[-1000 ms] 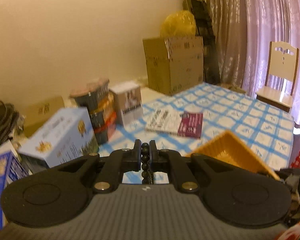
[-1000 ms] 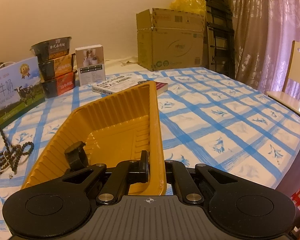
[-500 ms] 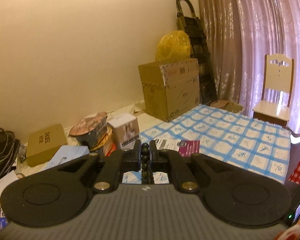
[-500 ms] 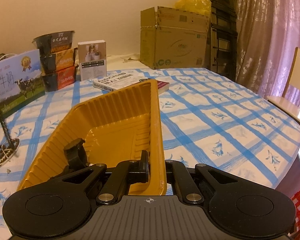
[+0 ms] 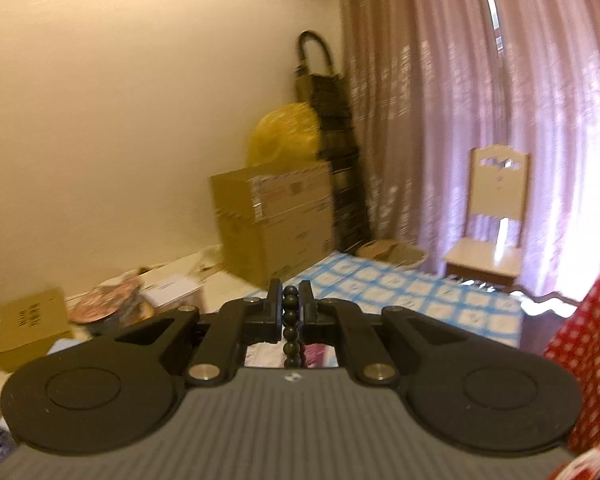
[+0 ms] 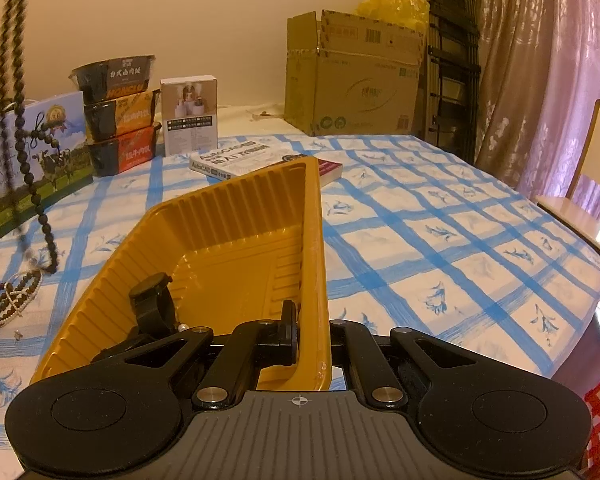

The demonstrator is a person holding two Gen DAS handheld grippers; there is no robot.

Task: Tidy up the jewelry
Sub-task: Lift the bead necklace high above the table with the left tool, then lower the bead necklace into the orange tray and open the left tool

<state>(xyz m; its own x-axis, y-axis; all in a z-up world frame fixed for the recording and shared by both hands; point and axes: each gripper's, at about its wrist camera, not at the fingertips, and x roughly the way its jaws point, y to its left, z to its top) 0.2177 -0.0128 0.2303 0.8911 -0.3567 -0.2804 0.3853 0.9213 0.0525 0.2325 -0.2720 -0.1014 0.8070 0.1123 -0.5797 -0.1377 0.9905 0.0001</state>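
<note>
- Beads (image 5: 290, 326): dark strand pinched between left tongs (image 5: 290, 312), hanging down out of sight in that view.
- From right tongs' view, same strand (image 6: 18, 128) dangling far left and above, lowest loop just over the desk (image 6: 440, 248).
- More beads (image 6: 8, 302) heaped on the desk left of right tongs, below the hanging strand.
- Tray (image 6: 204, 240): orange, ribbed, right rim clenched in right tongs (image 6: 312, 336).
- Black clip (image 6: 152, 304) in tray, just left of right tongs.
- Book (image 6: 240, 160) beyond tray's far end, touching or just behind it.
- Box (image 6: 352, 76) far ahead; chair (image 5: 492, 220) far right of left tongs.
</note>
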